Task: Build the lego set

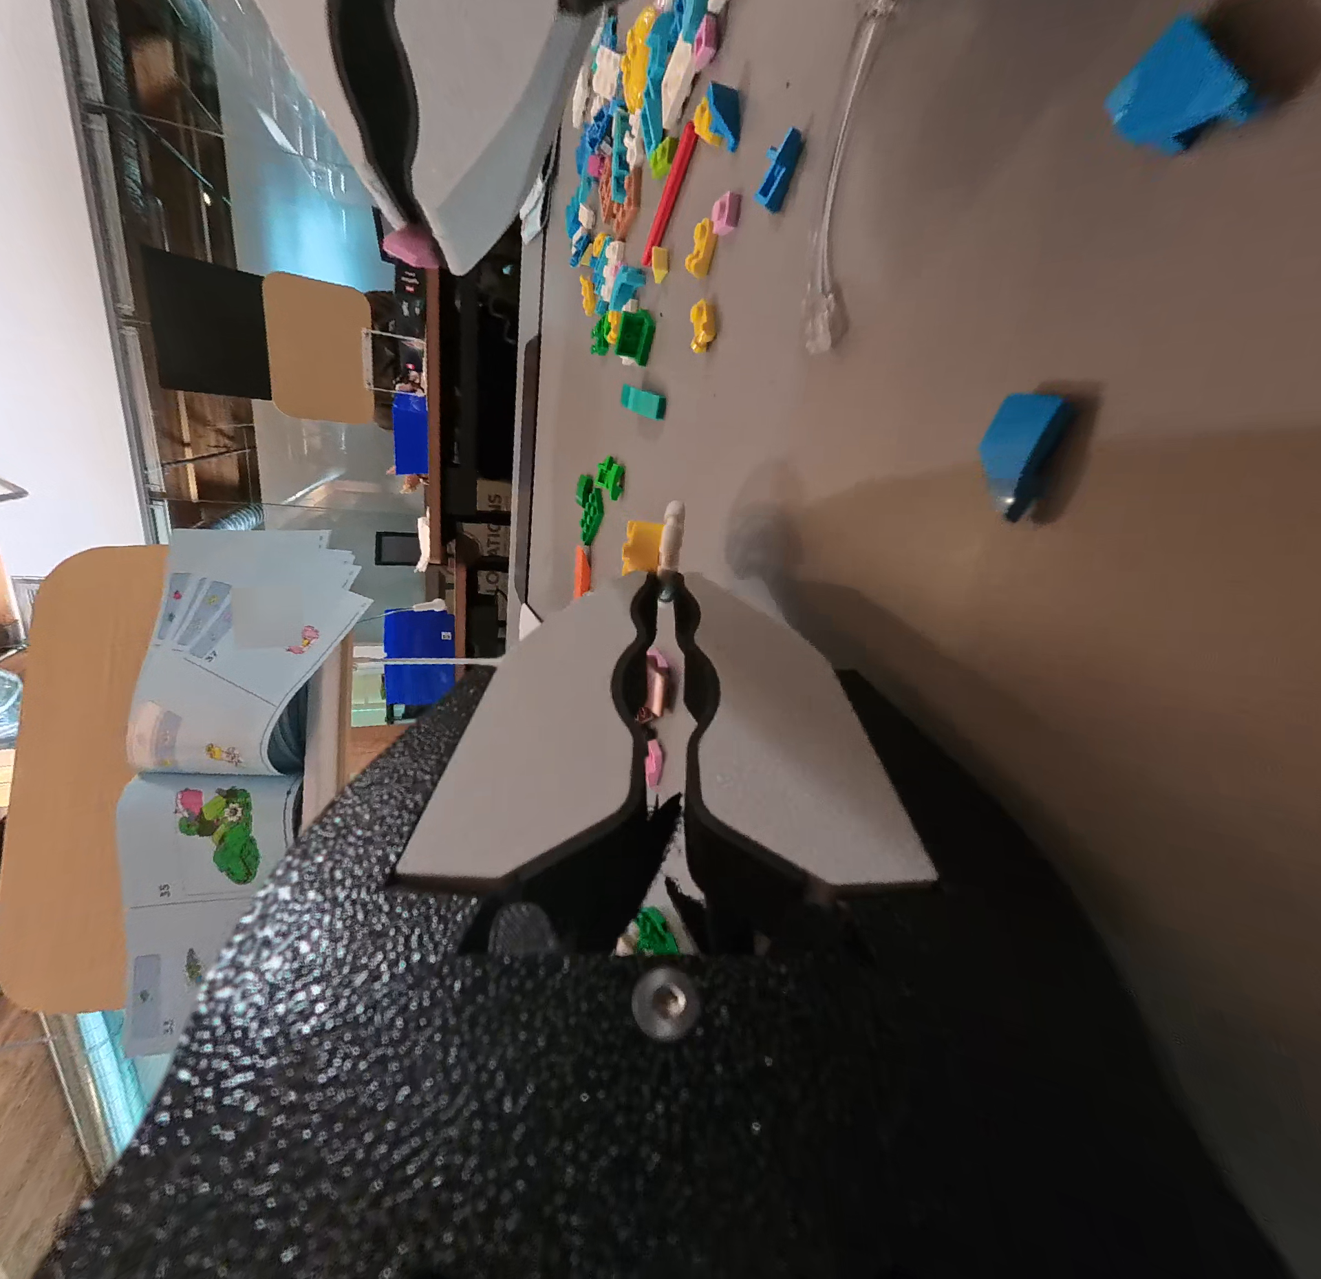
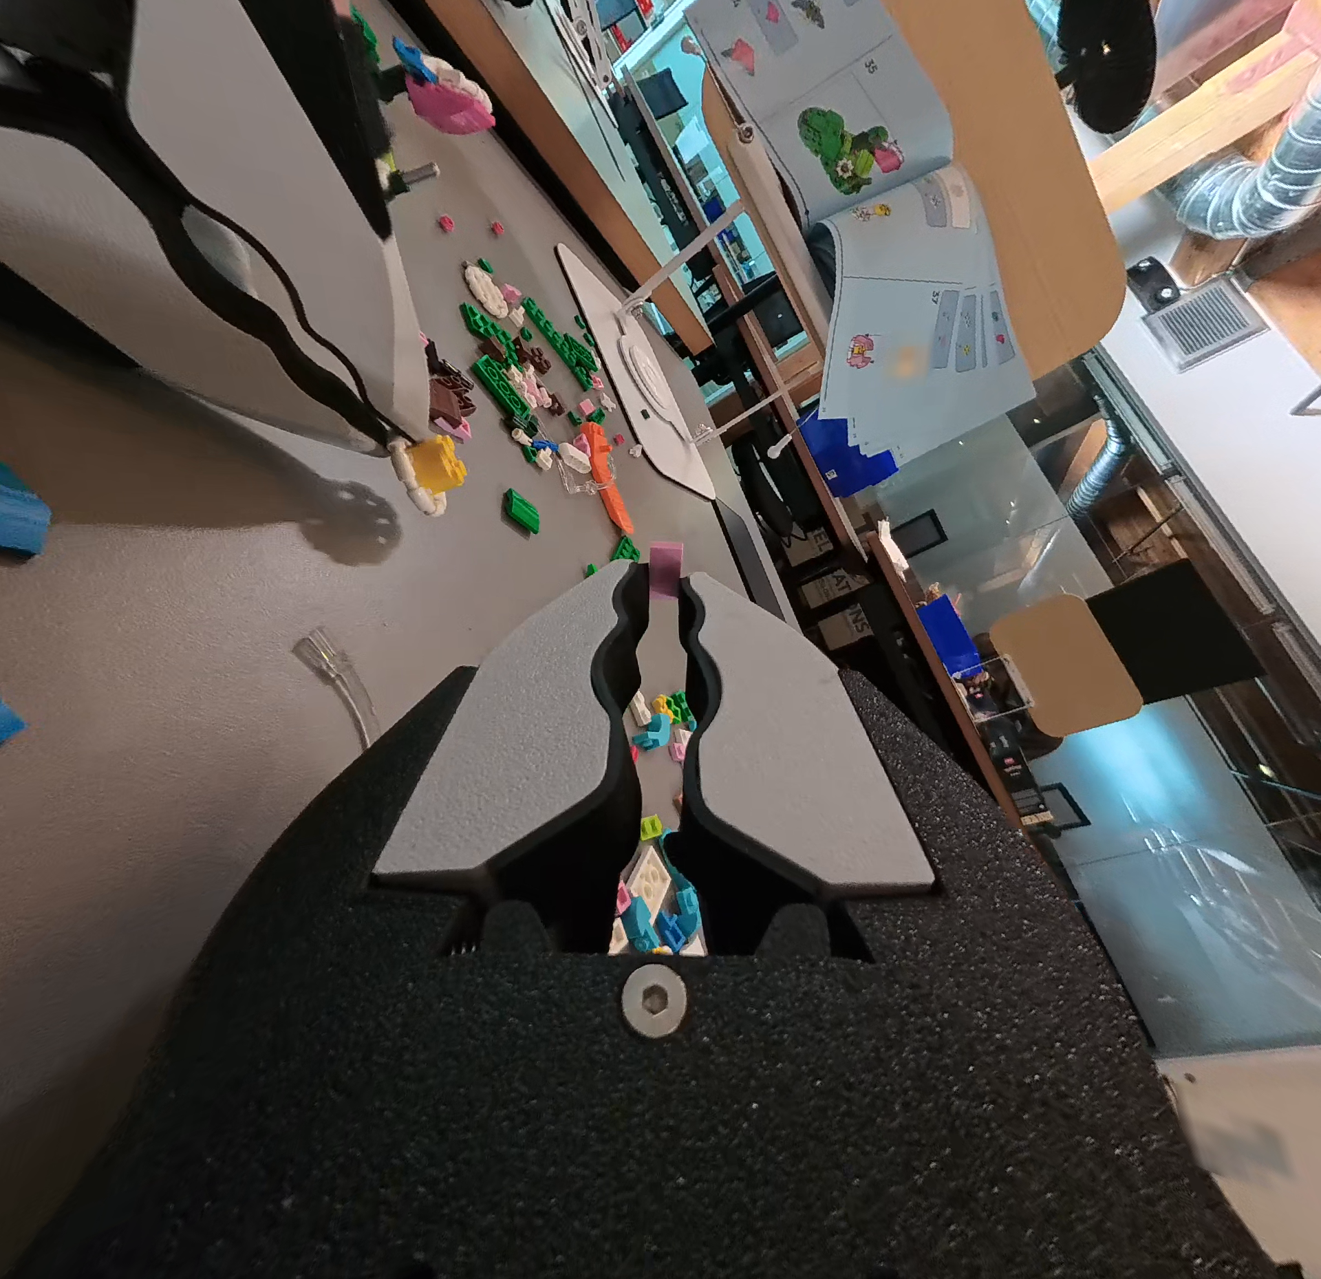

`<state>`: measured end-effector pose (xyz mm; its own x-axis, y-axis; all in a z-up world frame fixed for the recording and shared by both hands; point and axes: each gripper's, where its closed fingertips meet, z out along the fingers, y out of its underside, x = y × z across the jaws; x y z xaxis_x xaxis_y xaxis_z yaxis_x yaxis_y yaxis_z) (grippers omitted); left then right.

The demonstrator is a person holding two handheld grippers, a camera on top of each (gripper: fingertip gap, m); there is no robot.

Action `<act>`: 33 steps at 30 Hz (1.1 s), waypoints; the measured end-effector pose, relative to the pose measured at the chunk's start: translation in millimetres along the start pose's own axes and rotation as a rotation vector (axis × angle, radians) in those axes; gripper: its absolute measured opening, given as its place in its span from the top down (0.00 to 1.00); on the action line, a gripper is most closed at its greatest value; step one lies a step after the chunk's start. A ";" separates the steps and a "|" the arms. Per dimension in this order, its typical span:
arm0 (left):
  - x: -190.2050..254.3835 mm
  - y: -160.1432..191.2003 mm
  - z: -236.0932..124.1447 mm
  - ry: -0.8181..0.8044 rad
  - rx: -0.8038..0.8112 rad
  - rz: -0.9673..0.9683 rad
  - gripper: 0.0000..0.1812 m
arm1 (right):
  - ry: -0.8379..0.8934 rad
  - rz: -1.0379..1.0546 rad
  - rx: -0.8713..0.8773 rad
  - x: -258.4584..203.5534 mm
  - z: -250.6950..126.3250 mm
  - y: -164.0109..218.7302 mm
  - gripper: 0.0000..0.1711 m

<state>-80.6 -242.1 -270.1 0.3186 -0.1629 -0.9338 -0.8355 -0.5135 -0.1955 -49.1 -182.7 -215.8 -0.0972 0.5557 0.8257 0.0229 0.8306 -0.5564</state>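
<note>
Lego flower piece, white with yellow block, pinched in my left gripper above grey table; my right gripper clamps small pink tile.

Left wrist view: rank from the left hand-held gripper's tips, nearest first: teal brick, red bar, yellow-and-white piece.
1. Yellow-and-white piece: pinched at the tips of the left hand-held gripper.
2. Teal brick: alone on the table, farther ahead.
3. Red bar: farthest, at the edge of the mixed brick pile.
</note>
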 end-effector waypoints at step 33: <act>-21.2 -21.4 -14.7 -0.202 0.084 0.195 0.98 | -0.017 -0.076 0.030 -7.4 -2.2 -10.2 0.96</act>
<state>-62.9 -240.0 -241.7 0.0597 -0.0760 -0.9953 -0.9089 -0.4164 -0.0227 -46.5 -195.3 -216.1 -0.1146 0.4902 0.8641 -0.0147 0.8689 -0.4949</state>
